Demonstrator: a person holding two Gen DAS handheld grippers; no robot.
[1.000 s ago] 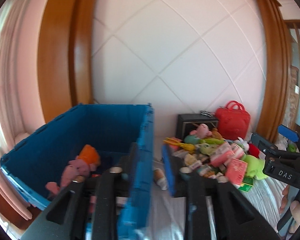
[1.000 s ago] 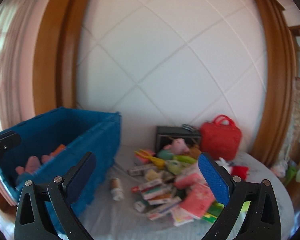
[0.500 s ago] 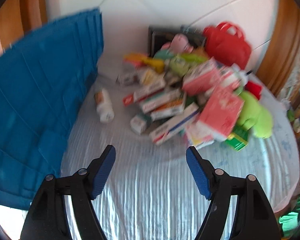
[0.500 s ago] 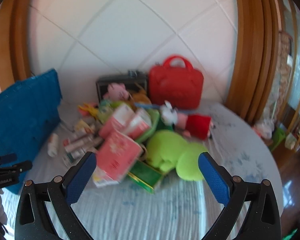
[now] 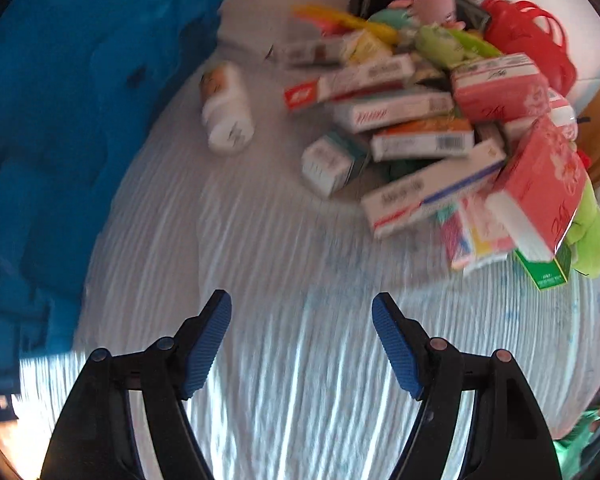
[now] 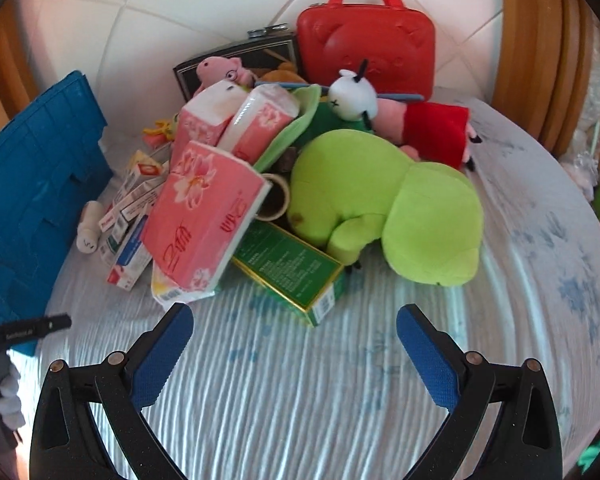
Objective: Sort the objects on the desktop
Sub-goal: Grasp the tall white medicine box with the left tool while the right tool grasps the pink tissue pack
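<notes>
A heap of objects lies on the striped cloth: small medicine boxes (image 5: 420,144), pink tissue packs (image 6: 208,220), a green box (image 6: 288,268), a lime green plush (image 6: 384,204), a white bottle (image 5: 226,108) lying apart on its side. My left gripper (image 5: 302,340) is open and empty above bare cloth, short of the boxes. My right gripper (image 6: 294,354) is open and empty just in front of the green box and the big tissue pack. A blue crate (image 5: 60,120) stands at the left, its wall also in the right wrist view (image 6: 32,184).
A red case (image 6: 366,44) and a dark box (image 6: 236,60) stand at the back by the white wall. Pink pig plushes (image 6: 220,70) and a white-headed plush (image 6: 354,98) top the heap. The round table's edge curves off at the right (image 6: 580,216).
Both grippers have tipped down and moved in toward the heap. The left one has swung from over the blue crate to the cloth and stands open now. The right one faces the plush side.
</notes>
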